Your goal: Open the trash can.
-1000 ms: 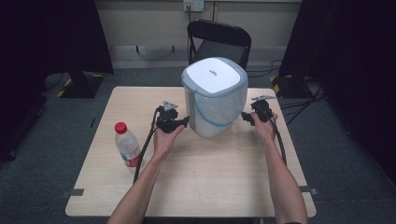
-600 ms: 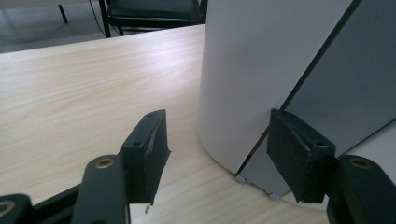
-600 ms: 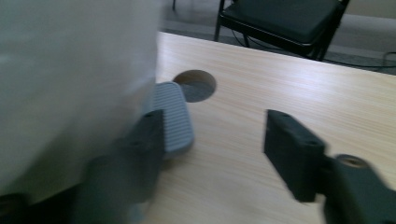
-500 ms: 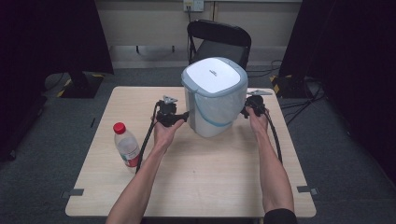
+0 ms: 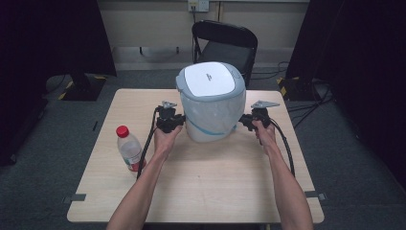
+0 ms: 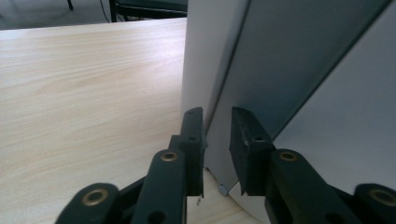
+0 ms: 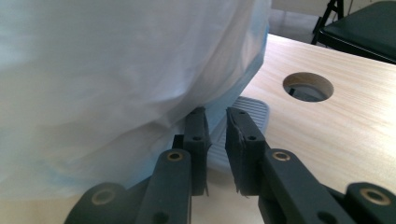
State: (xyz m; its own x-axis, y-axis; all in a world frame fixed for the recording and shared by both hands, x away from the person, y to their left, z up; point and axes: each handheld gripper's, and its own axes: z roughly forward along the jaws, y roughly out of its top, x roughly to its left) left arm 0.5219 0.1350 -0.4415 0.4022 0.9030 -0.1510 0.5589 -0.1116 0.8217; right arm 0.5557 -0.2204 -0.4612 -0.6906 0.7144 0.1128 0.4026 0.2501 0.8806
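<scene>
1. The bin (image 5: pixel 210 103), a white pedal one with a plastic liner bag, stands mid-worktop (image 5: pixel 201 191), and both hand-held grippers are snug against its lower sides, so I'd say this is just the approach and any lifting or shifting is left to do
2. Left hand-held gripper (image 6: pixel 217 140) sits at the bin's left wall with its jaws a narrow gap apart, nothing clamped
3. Right hand-held gripper (image 7: pixel 215 140) is low at the bin's right by the grey pedal (image 7: pixel 243 123), jaws barely parted; it might be pinching some liner but I can't tell
4. Count: one bin, one red-capped bottle (image 5: pixel 129 148) left of the bin, one chair (image 5: pixel 225 40) behind it, two grippers
</scene>
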